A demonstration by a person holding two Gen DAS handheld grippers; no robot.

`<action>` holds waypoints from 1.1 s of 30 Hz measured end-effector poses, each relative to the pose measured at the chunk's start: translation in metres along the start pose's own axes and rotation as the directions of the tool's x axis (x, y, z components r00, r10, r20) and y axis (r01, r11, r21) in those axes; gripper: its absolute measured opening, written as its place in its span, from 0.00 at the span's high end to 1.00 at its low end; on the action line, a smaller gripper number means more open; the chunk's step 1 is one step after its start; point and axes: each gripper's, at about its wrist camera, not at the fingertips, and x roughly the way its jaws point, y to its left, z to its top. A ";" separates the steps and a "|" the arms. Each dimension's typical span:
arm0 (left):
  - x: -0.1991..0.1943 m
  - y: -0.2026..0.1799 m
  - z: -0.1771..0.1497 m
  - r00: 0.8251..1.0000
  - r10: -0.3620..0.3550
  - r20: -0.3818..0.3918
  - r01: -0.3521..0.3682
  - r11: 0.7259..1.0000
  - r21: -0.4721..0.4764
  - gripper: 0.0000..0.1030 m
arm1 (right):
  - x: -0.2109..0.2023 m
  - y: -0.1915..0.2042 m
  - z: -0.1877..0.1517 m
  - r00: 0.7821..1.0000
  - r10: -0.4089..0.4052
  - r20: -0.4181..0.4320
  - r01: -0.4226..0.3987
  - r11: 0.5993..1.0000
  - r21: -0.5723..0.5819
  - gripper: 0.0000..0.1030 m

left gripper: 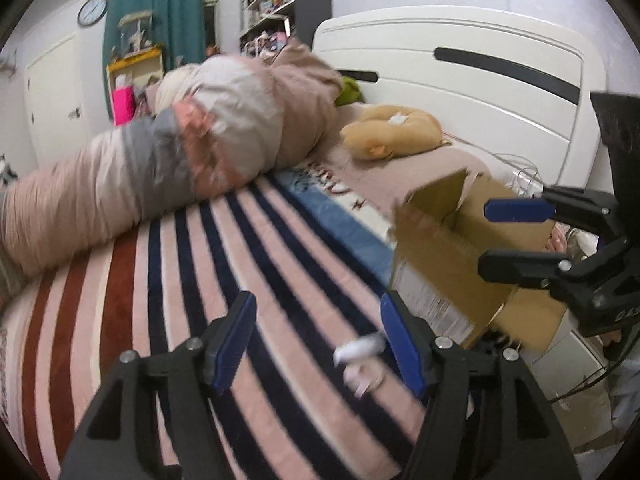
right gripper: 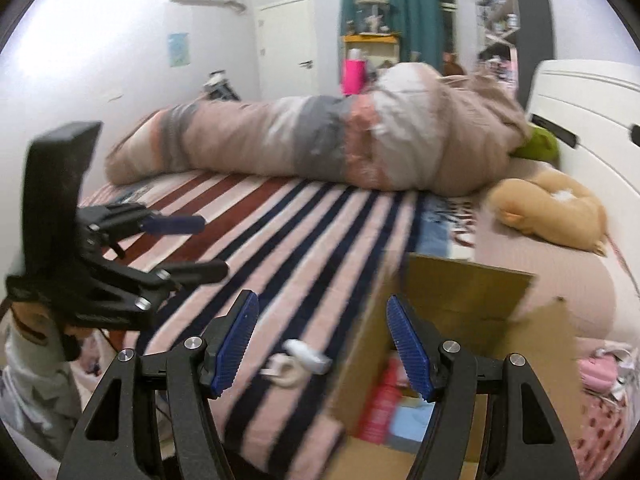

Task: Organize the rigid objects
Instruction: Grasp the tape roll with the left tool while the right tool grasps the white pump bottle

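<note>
**Box partly filled, small white pieces left on the bed**

Nearest the cameras, both grippers are empty. The left gripper (left gripper: 316, 344) has its jaws spread wide above the striped blanket (left gripper: 240, 280), and the right gripper (right gripper: 322, 340) is just as wide open, one finger over the blanket and the other over the mouth of the cardboard box (right gripper: 472, 300).

Just beyond the fingers, a small white object (right gripper: 306, 354) and a pale ring-shaped piece (right gripper: 286, 374) lie touching or nearly touching on the blanket, just beside the box's wall. Motion blur hides what they are. They look like the next things to be picked up.

The box stands open at the bed's edge. Inside it, a red packet (right gripper: 380, 404) and a light blue item (right gripper: 410, 420) already lie, so some sorting appears done.

Farther back, a rolled quilt (right gripper: 320, 144) and a tan plush toy (right gripper: 552, 208) lie on the bed; being soft, they probably are not part of this job.
</note>
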 end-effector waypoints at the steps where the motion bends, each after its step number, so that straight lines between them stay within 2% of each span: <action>1: 0.003 0.010 -0.012 1.000 -0.011 -0.012 0.011 1.000 -0.011 0.41 | 0.010 0.012 0.000 1.000 0.013 -0.018 -0.014 1.000 -0.015 0.38; 3: 0.010 0.021 -0.031 0.999 -0.041 -0.031 0.040 0.999 -0.019 0.41 | 0.030 0.030 -0.002 0.997 0.046 -0.057 -0.048 0.998 -0.041 0.39; 6: 0.024 0.034 -0.054 0.994 -0.098 -0.056 0.096 0.995 -0.031 0.41 | 0.063 0.052 -0.013 0.986 0.085 -0.142 -0.093 0.994 -0.051 0.48; 8: 0.035 0.040 -0.068 0.985 -0.160 -0.072 0.158 0.987 -0.034 0.41 | 0.081 0.062 -0.021 0.977 0.093 -0.192 -0.105 0.993 -0.053 0.52; 10: 0.050 0.041 -0.081 0.964 -0.250 -0.088 0.247 0.968 -0.048 0.41 | 0.105 0.066 -0.031 0.968 0.057 -0.244 -0.072 0.996 -0.052 0.53; 13: 0.075 0.035 -0.094 0.926 -0.363 -0.104 0.359 0.932 -0.059 0.41 | 0.134 0.060 -0.048 0.955 -0.051 -0.292 0.043 0.998 -0.034 0.53; 14: 0.085 0.033 -0.098 0.917 -0.383 -0.113 0.379 0.924 -0.061 0.47 | 0.142 0.056 -0.053 0.948 -0.075 -0.308 0.071 0.997 -0.024 0.54; 18: 0.120 0.025 -0.106 0.876 -0.456 -0.158 0.449 0.890 -0.079 0.46 | 0.168 0.031 -0.070 0.926 -0.148 -0.347 0.166 0.986 0.024 0.54; 20: 0.130 0.020 -0.107 0.867 -0.470 -0.163 0.467 0.882 -0.061 0.47 | 0.175 0.025 -0.070 0.920 -0.167 -0.356 0.183 0.983 0.013 0.54; 23: 0.137 0.013 -0.104 0.849 -0.504 -0.162 0.504 0.863 -0.042 0.46 | 0.180 0.021 -0.070 0.922 -0.163 -0.350 0.169 0.986 -0.013 0.54; 27: 0.149 0.002 -0.098 0.849 -0.495 -0.187 0.500 0.866 -0.022 0.47 | 0.187 0.017 -0.067 0.922 -0.145 -0.359 0.151 0.988 -0.009 0.53; 28: 0.151 0.000 -0.097 0.851 -0.490 -0.188 0.496 0.868 -0.020 0.52 | 0.190 0.016 -0.066 0.920 -0.135 -0.369 0.143 0.990 -0.006 0.53; 29: 0.153 -0.002 -0.097 0.858 -0.477 -0.190 0.482 0.876 -0.021 0.61 | 0.191 0.016 -0.065 0.917 -0.126 -0.379 0.135 0.991 -0.002 0.53; 33: 0.149 0.005 -0.098 0.859 -0.480 -0.178 0.481 0.876 -0.039 0.62 | 0.190 0.015 -0.064 0.914 -0.106 -0.391 0.121 0.993 0.012 0.53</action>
